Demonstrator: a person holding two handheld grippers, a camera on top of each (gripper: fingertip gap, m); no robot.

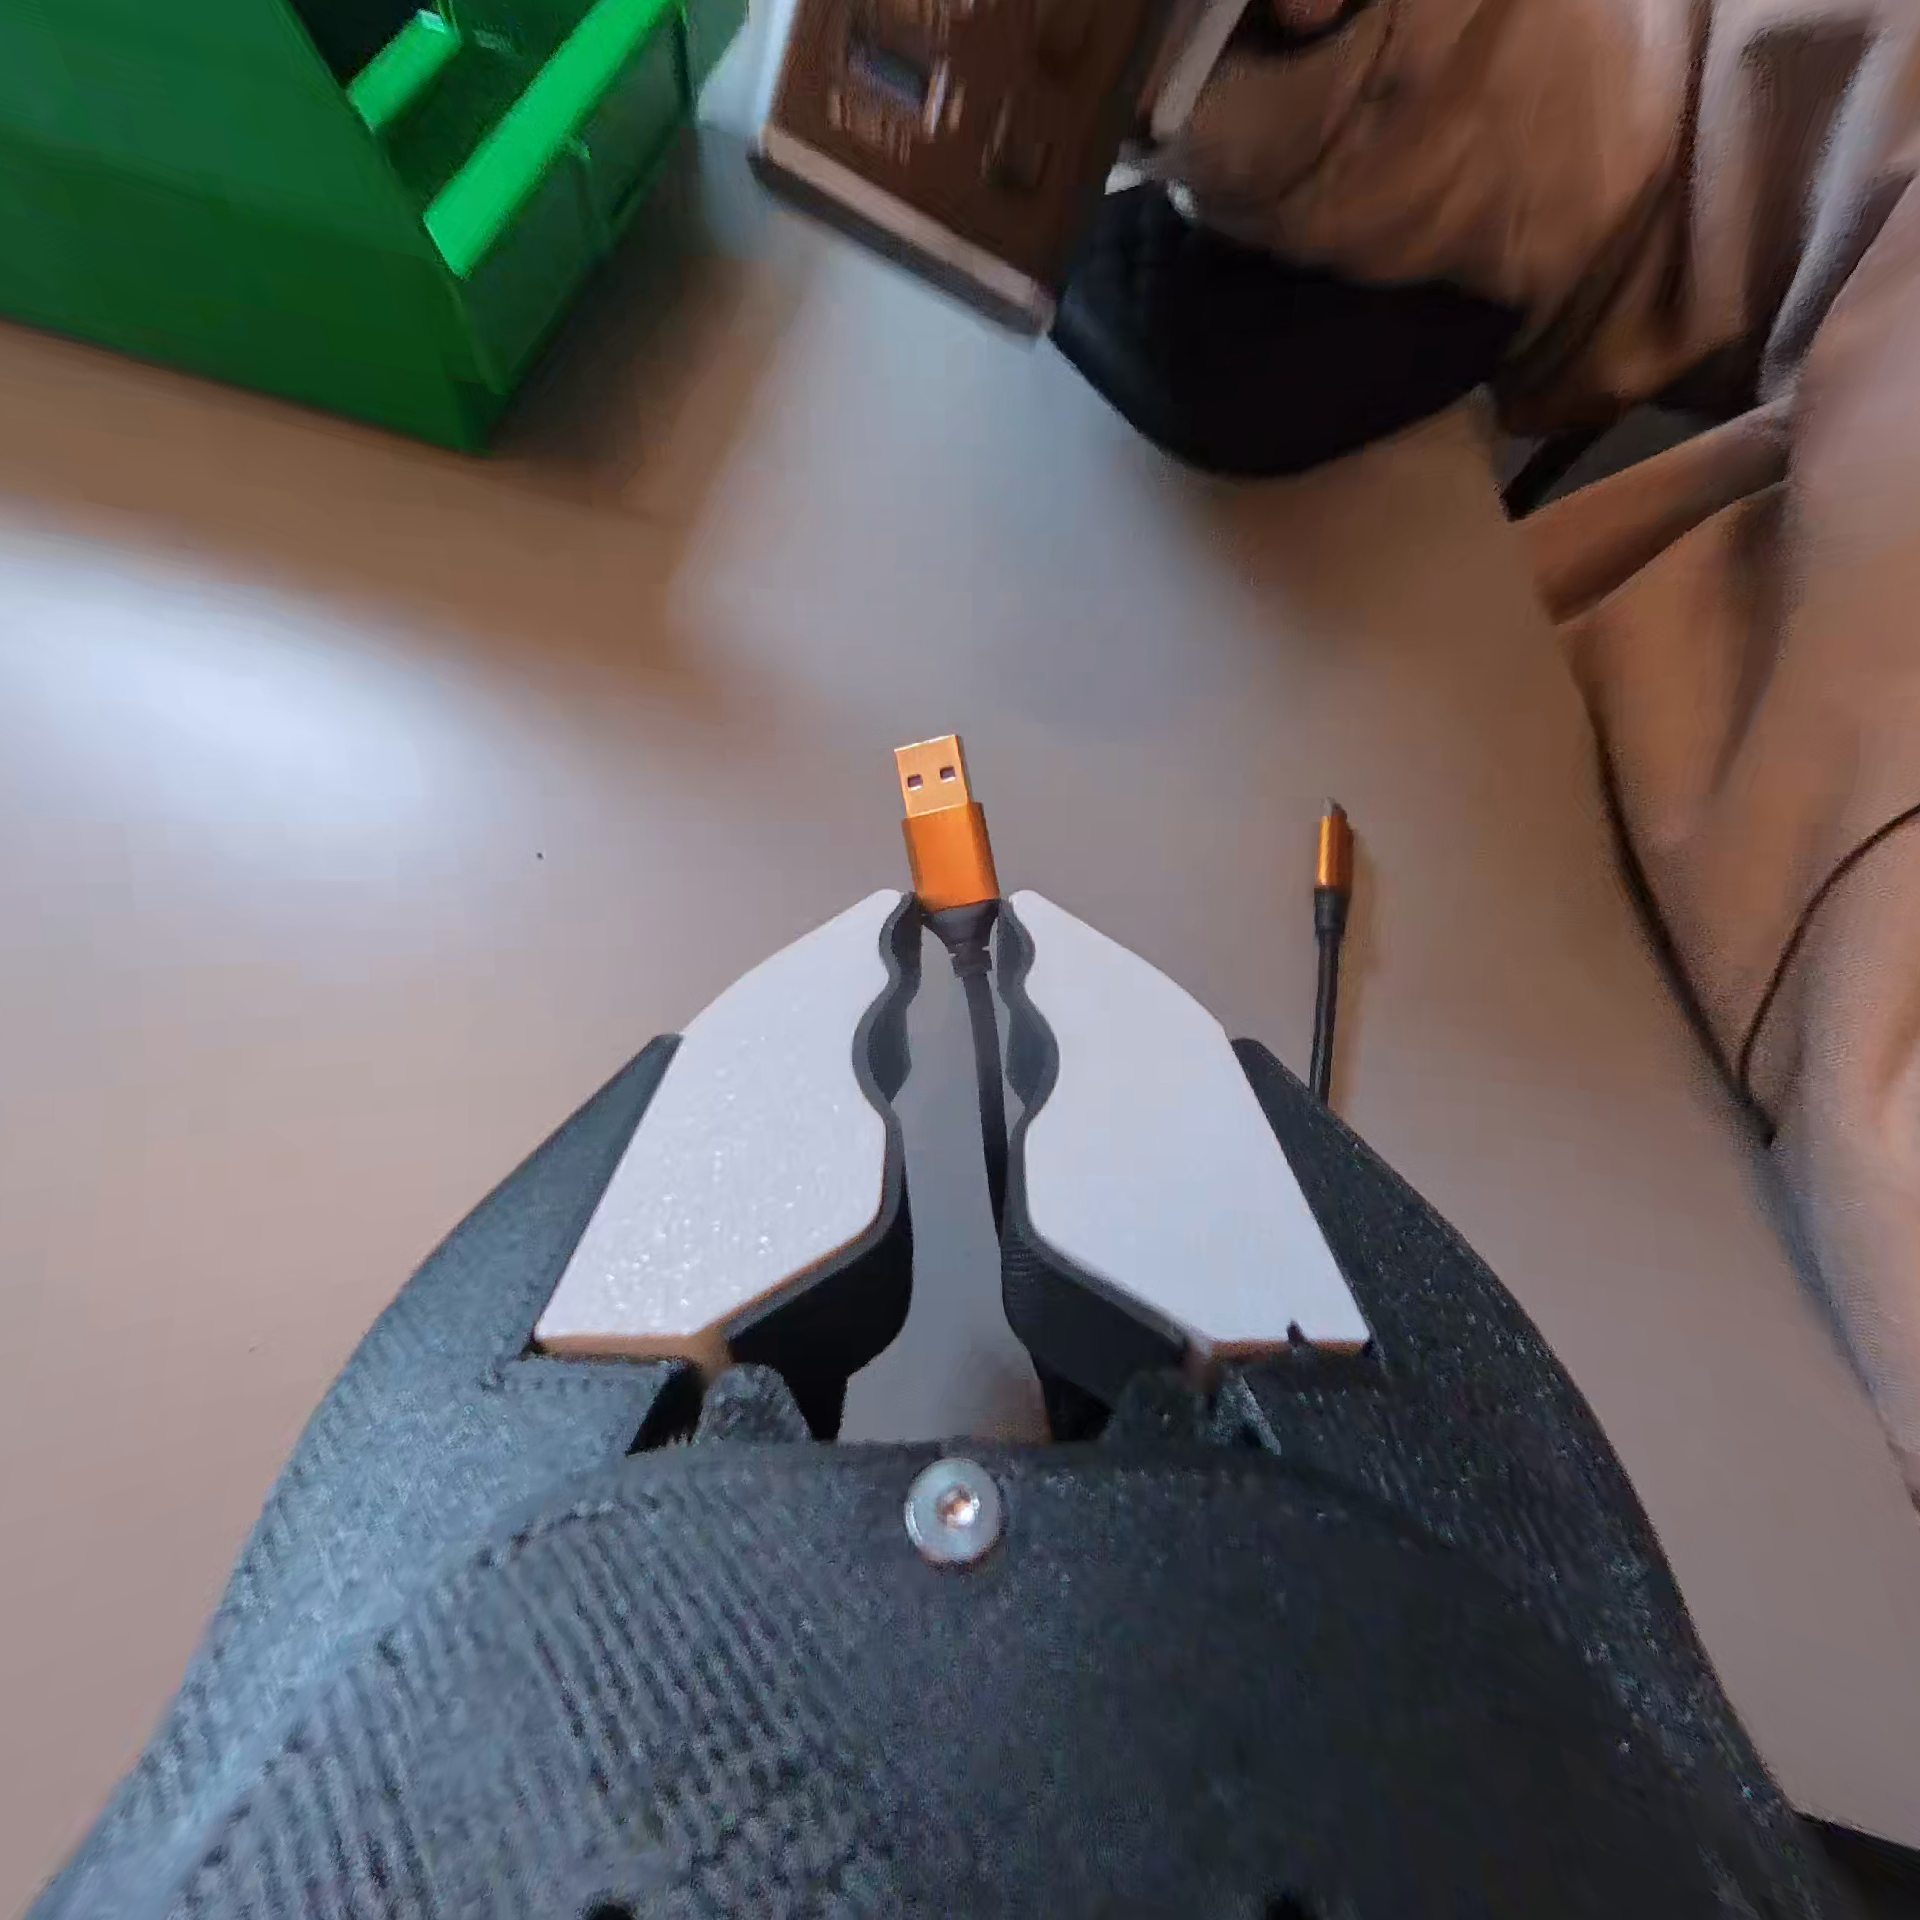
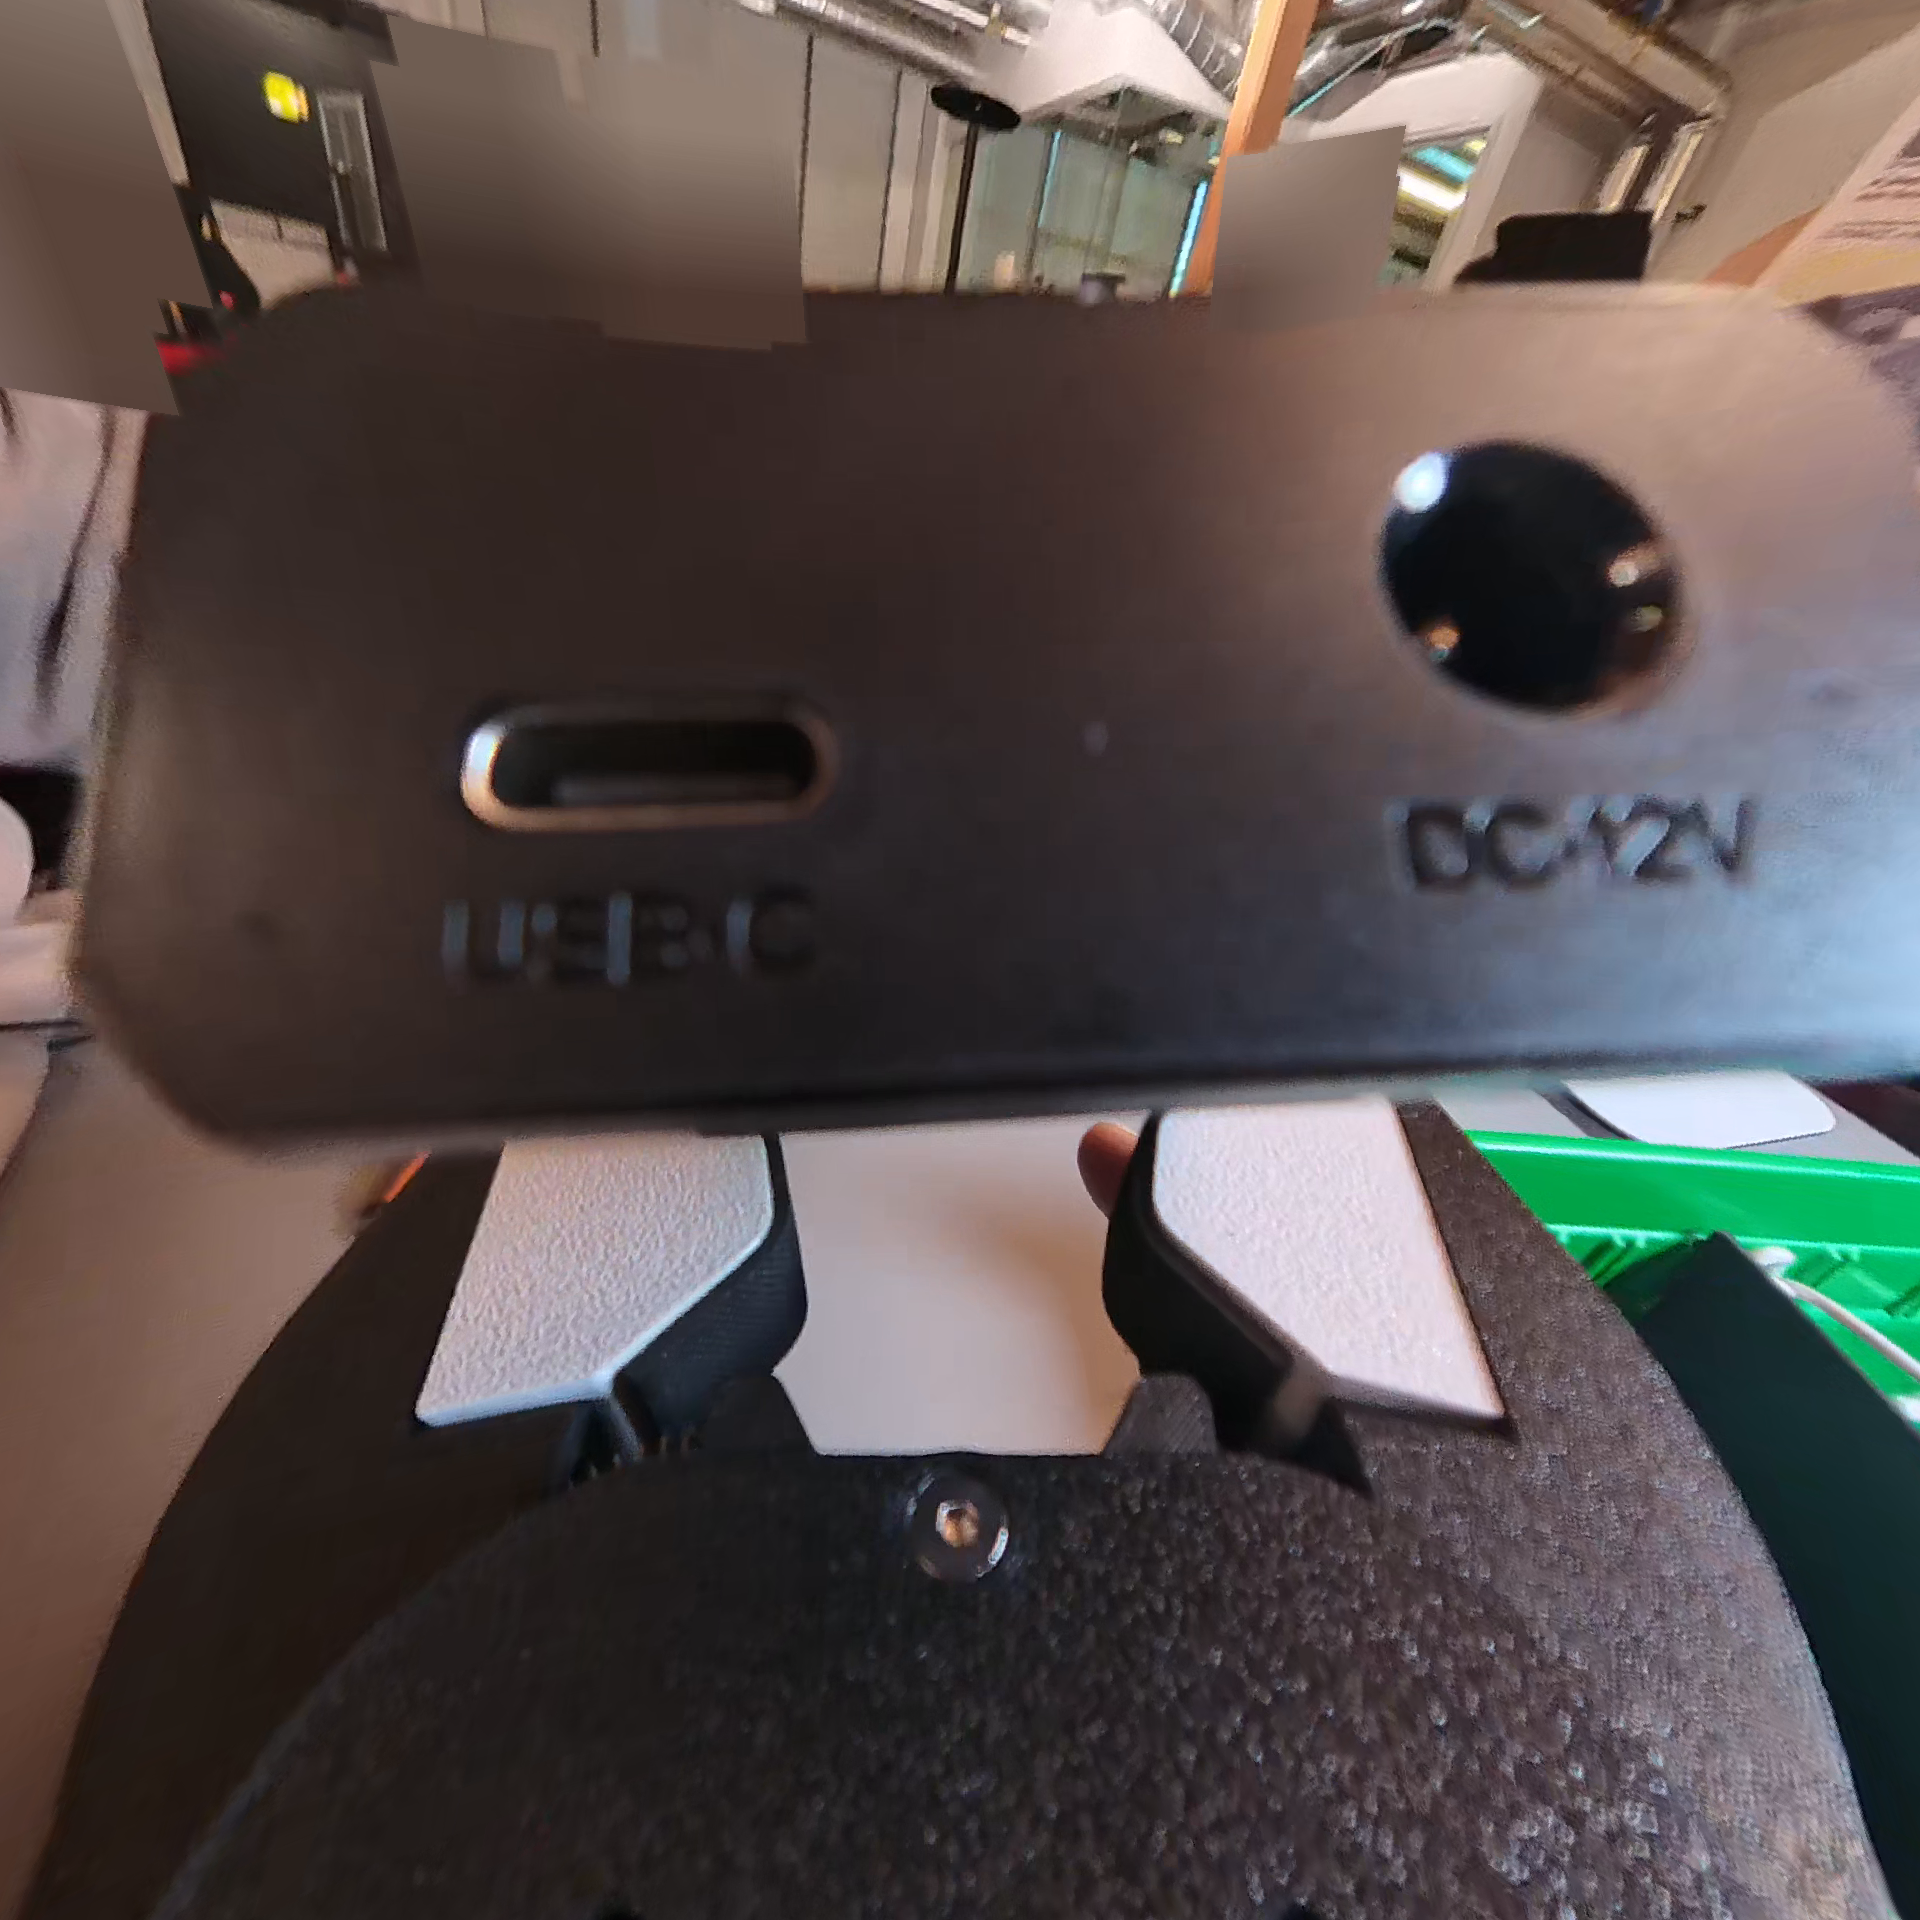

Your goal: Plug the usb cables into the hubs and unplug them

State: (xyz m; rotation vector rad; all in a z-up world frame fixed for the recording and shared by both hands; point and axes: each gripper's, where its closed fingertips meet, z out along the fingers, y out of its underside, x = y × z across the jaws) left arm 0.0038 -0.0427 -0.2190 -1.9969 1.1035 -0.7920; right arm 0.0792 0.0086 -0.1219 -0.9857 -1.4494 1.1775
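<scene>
My left gripper [image 1: 951,914] pinches the orange USB plug [image 1: 940,821] at its fingertips. My right gripper [image 2: 961,1132] carries the dark hub [image 2: 1039,582] across its tips; their grip is hidden. Raised lettering sits under two ports.

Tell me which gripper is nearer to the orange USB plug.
Left. The left gripper is shut on the orange USB plug at its base. The right gripper holds the hub; no plug shows in its view.

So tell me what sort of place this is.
Probably an office or lab workspace: a plain table with a green plastic bin, exposed ceiling ducts and glass partitions behind.
</scene>
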